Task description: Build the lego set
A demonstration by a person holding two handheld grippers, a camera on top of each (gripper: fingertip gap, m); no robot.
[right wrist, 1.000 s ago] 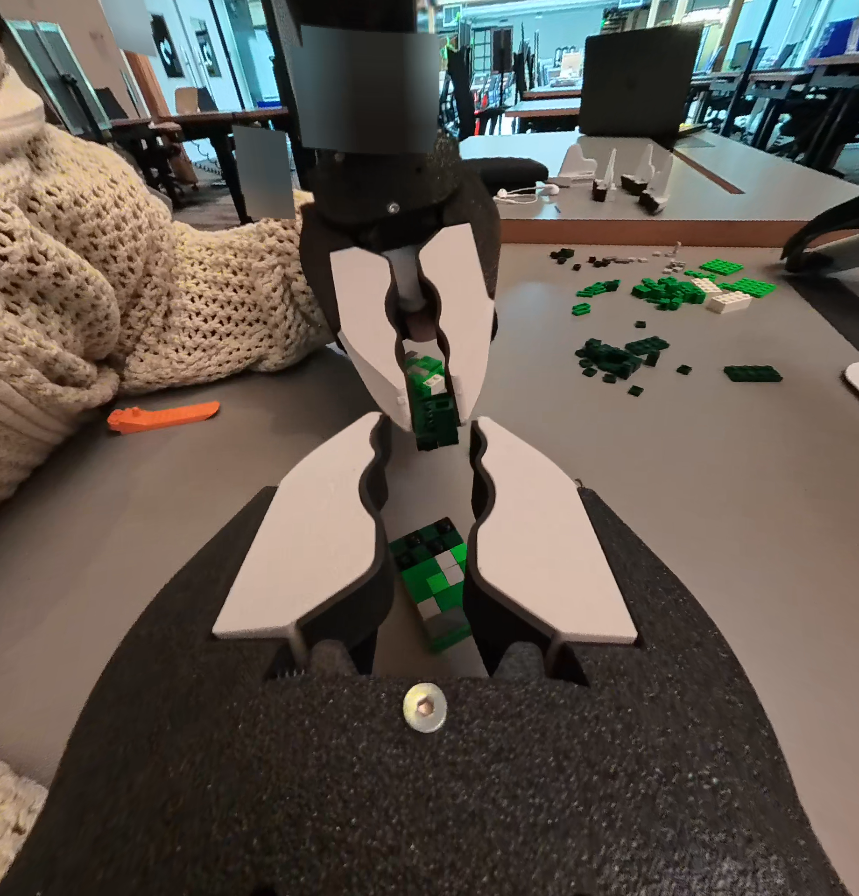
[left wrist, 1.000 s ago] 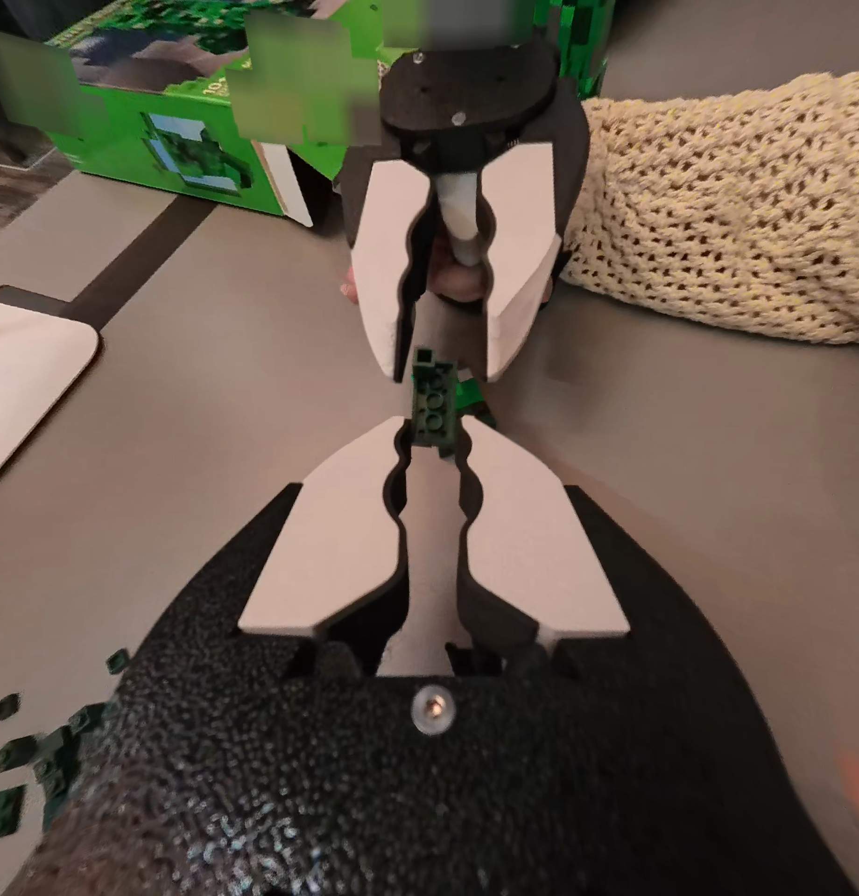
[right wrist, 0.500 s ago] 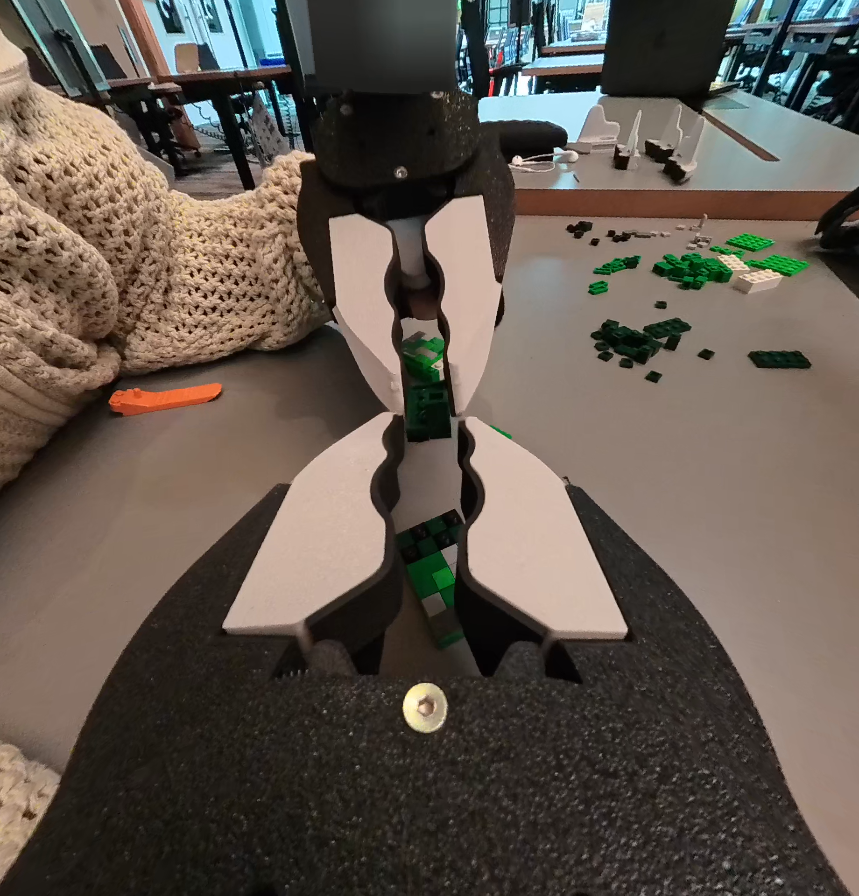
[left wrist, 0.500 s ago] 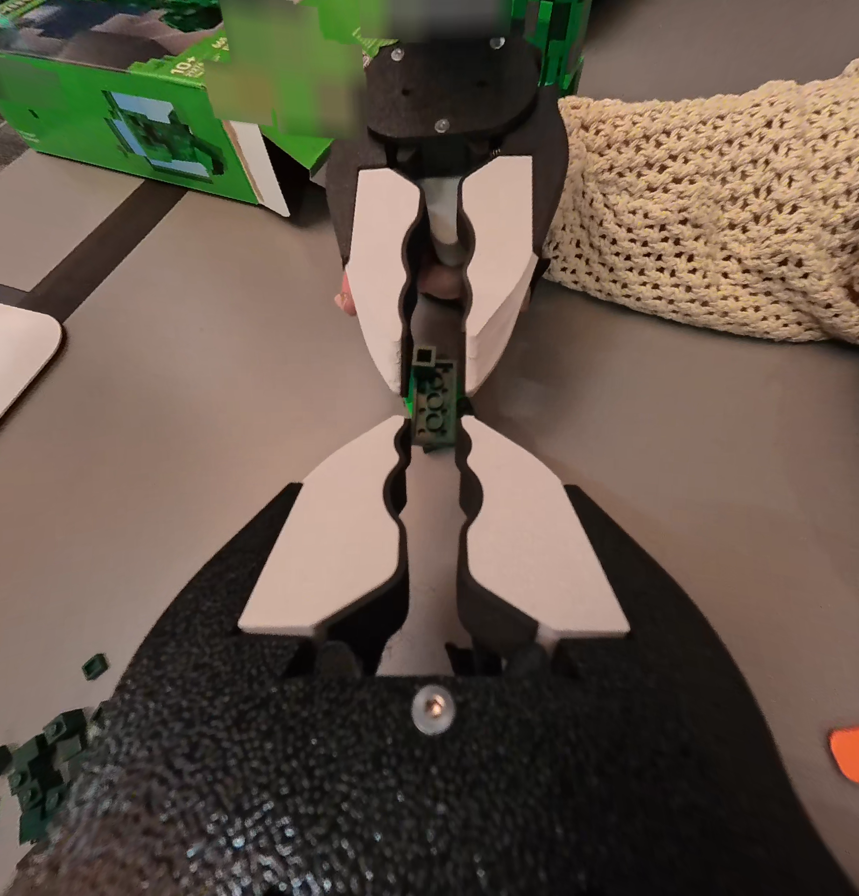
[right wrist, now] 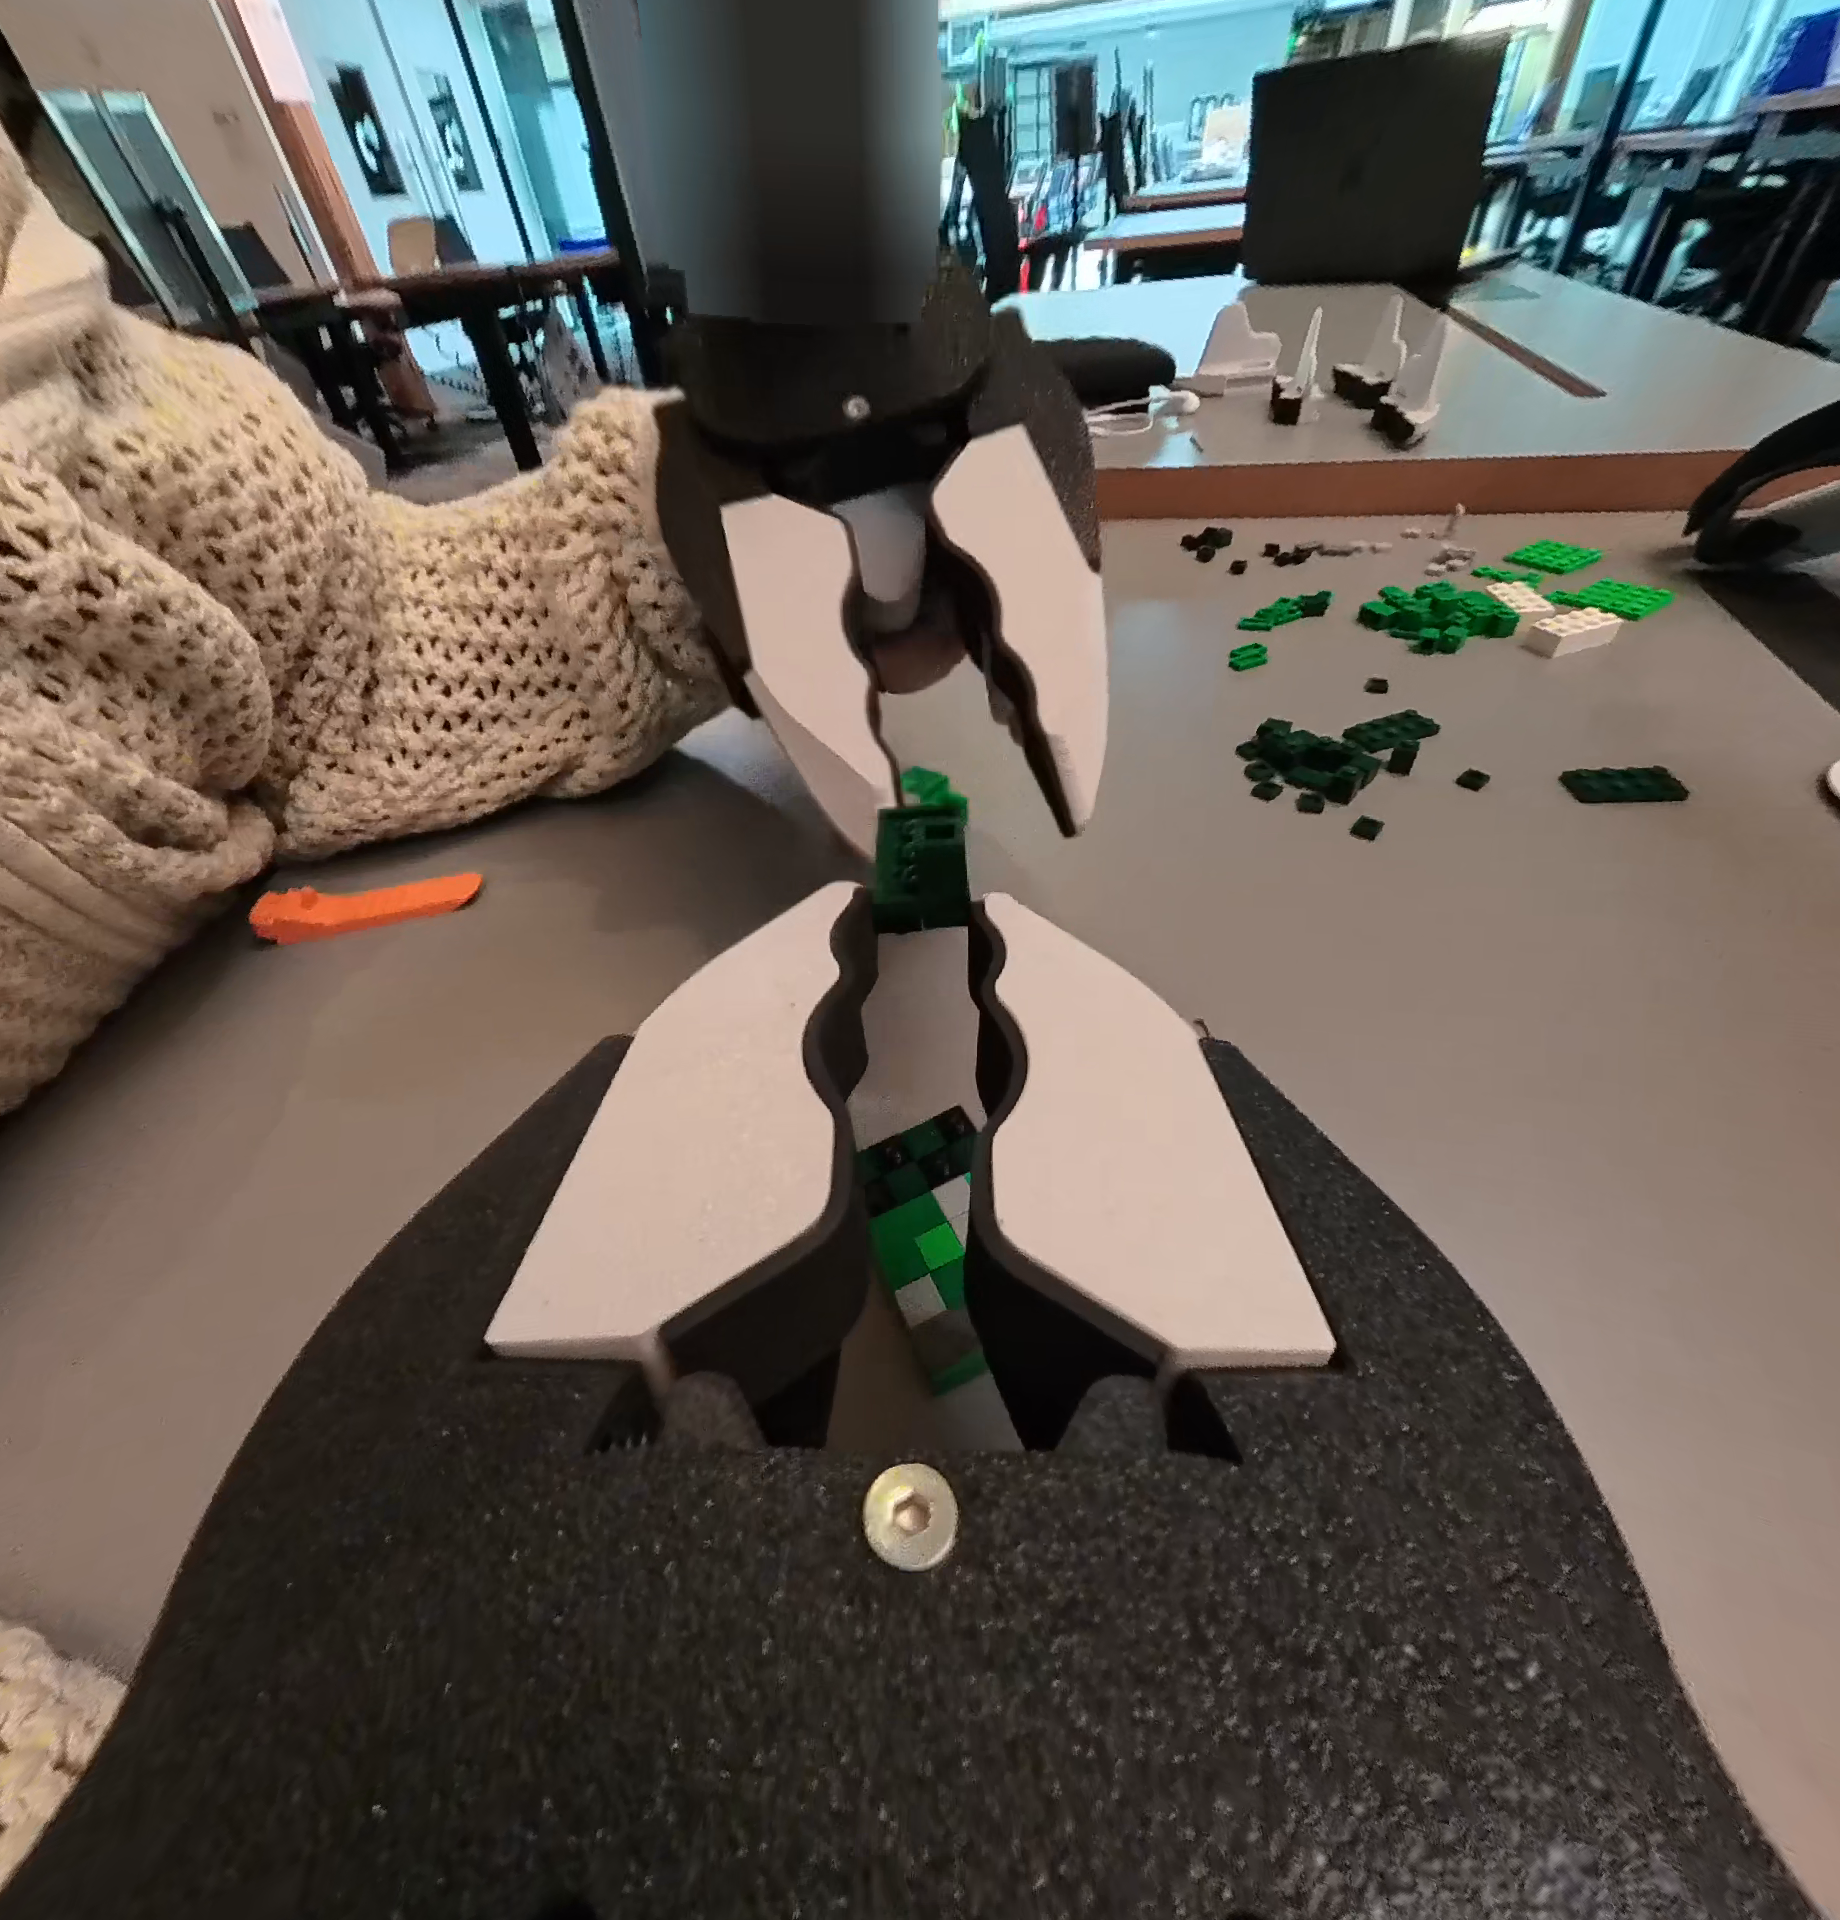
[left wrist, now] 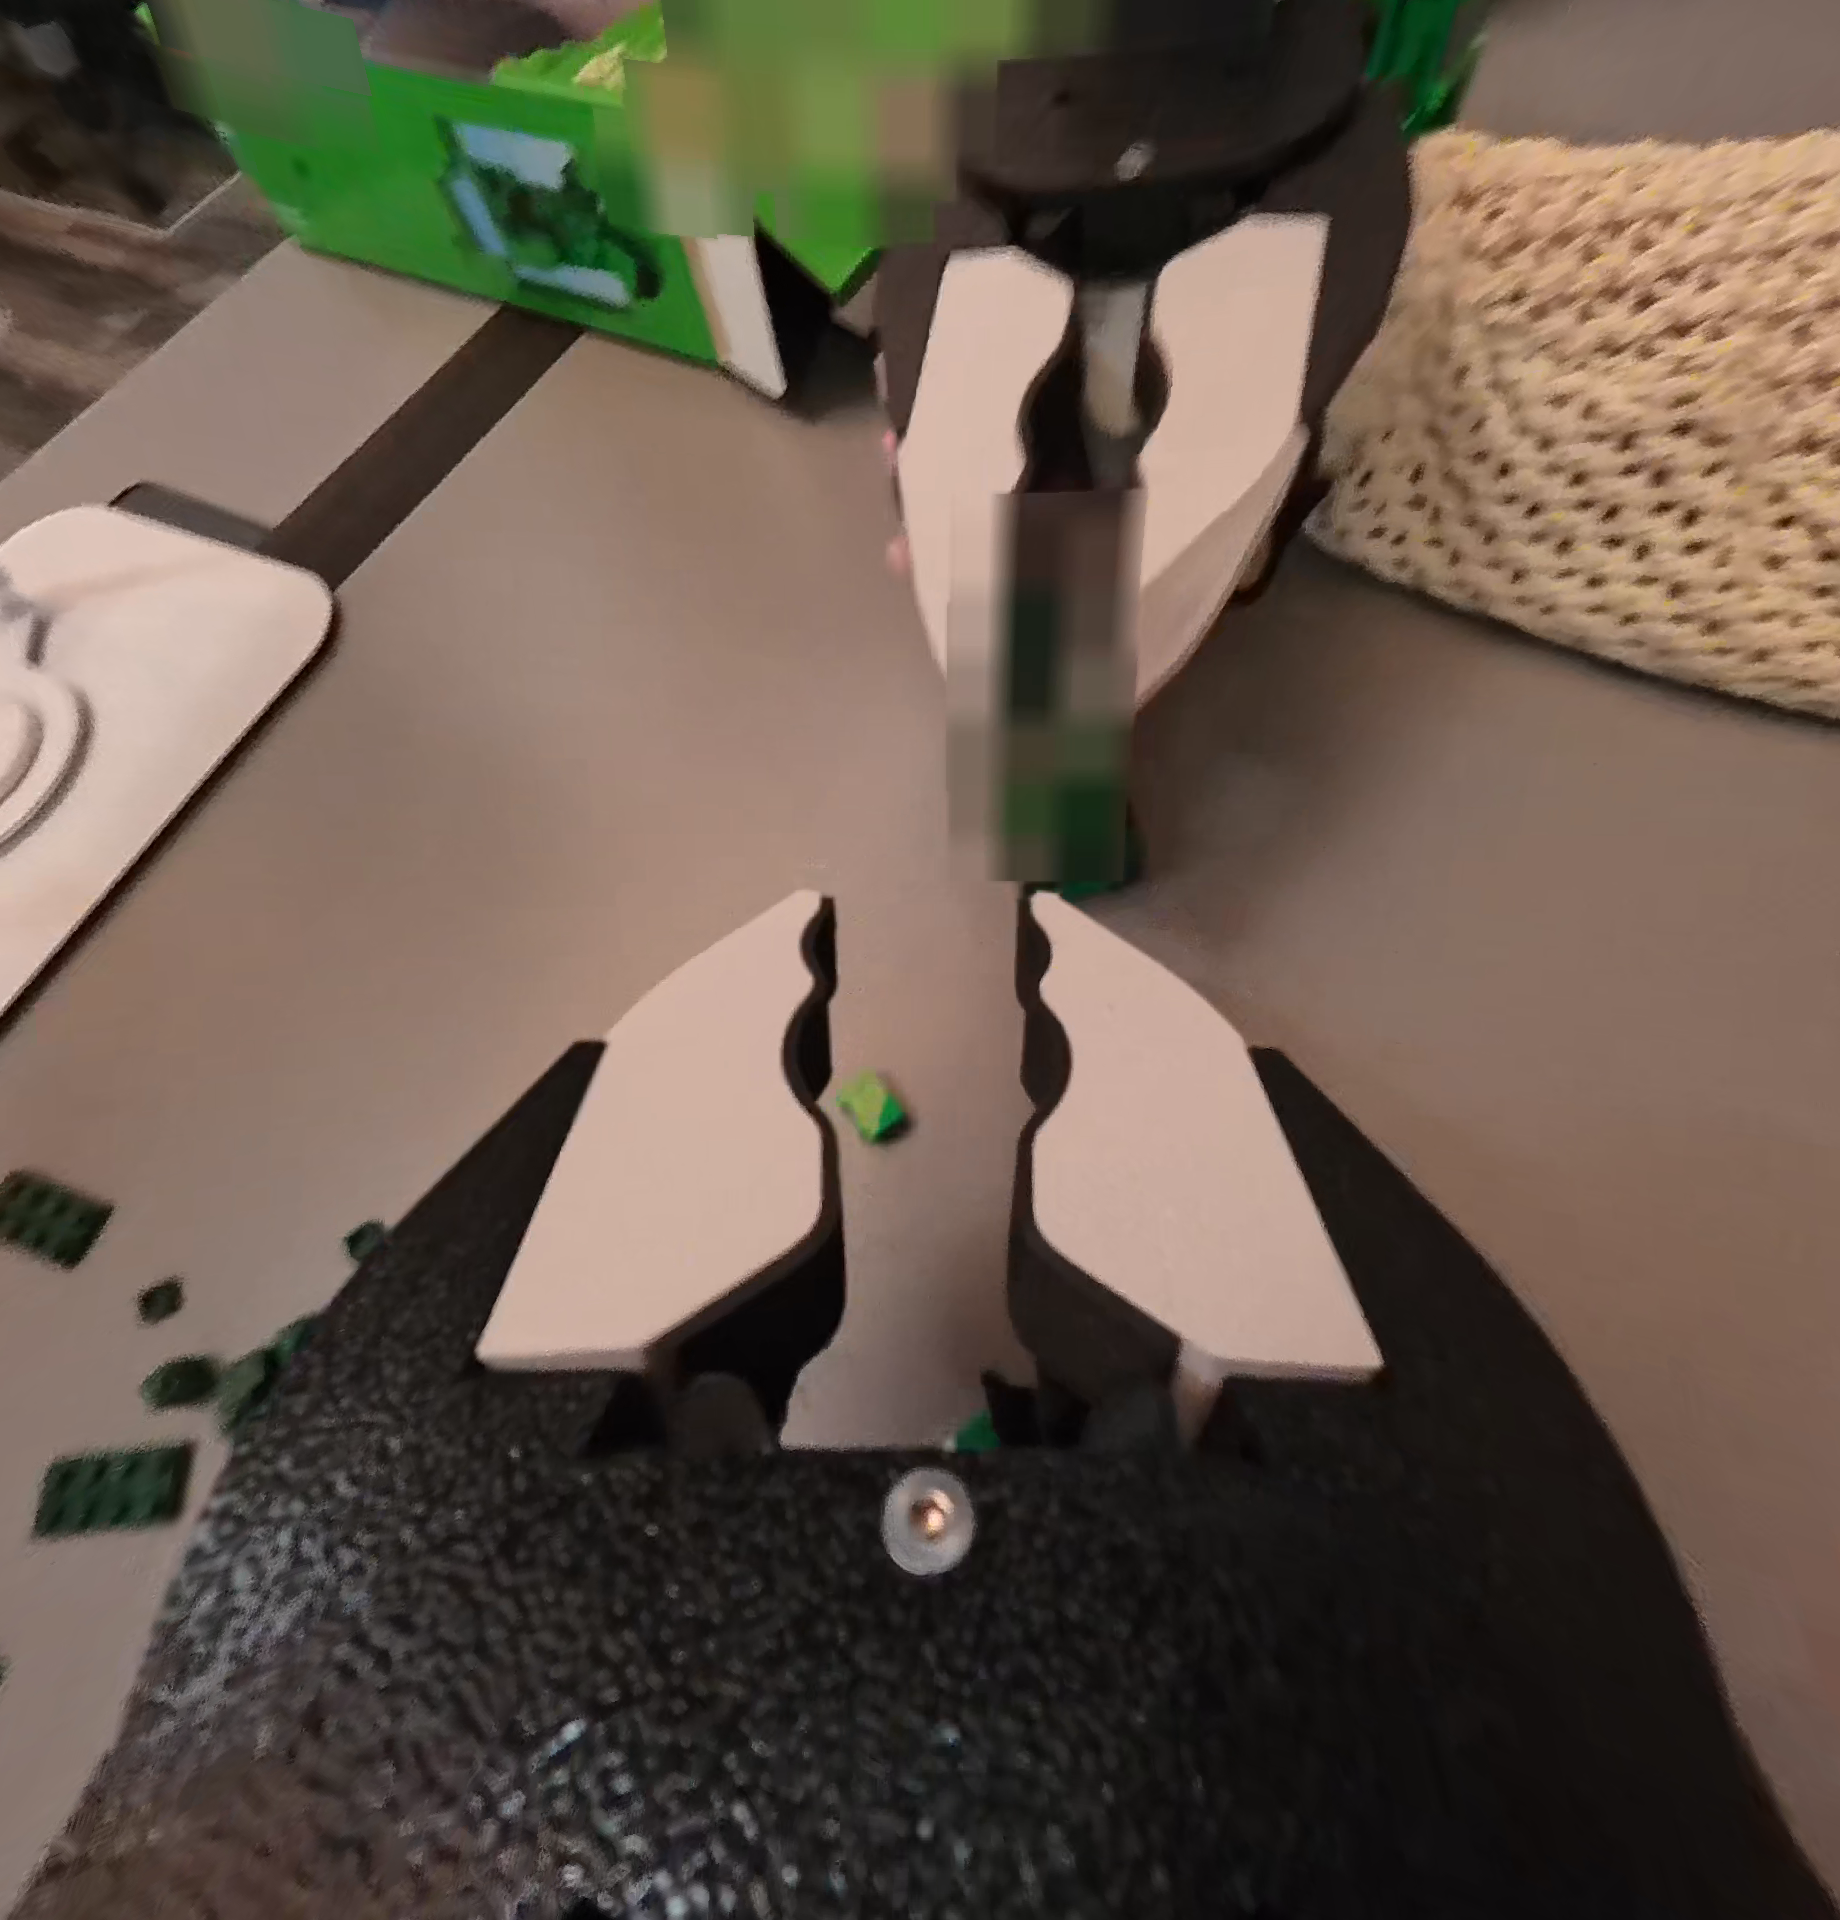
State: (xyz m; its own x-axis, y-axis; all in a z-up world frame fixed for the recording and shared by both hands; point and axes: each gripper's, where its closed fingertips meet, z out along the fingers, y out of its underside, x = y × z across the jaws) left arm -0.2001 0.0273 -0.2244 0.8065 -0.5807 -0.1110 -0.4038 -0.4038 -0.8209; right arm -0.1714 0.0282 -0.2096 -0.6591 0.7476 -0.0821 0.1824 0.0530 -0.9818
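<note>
My right gripper point(right wrist: 921, 899) is shut on a small dark green Lego assembly point(right wrist: 921, 857) and holds it just above the grey table. My left gripper point(left wrist: 926, 909) is open and empty, its tips a short way in front of the assembly. In the right wrist view the left gripper point(right wrist: 973, 831) faces me with its jaws apart above the assembly. A small bright green brick point(left wrist: 872, 1107) lies on the table between my left fingers. A flat green, white and grey build point(right wrist: 926, 1247) lies on the table under my right fingers.
A green set box point(left wrist: 459, 208) stands at the back. A white board point(left wrist: 116, 675) lies at the left. Loose dark green plates point(left wrist: 116, 1486) lie near it. An orange brick separator point(right wrist: 365, 909) lies by a cream knit sleeve point(right wrist: 272, 623). Piles of green bricks point(right wrist: 1435, 613) lie at the right. My left and right fingertips are right by each other. The small bright green brick point(left wrist: 872, 1107) lies around 6 cm away from my left fingertips.
My left gripper has let go of the green assembly, opened and drawn back. The right gripper now holds the assembly alone. A small green brick now lies between my left fingers.
</note>
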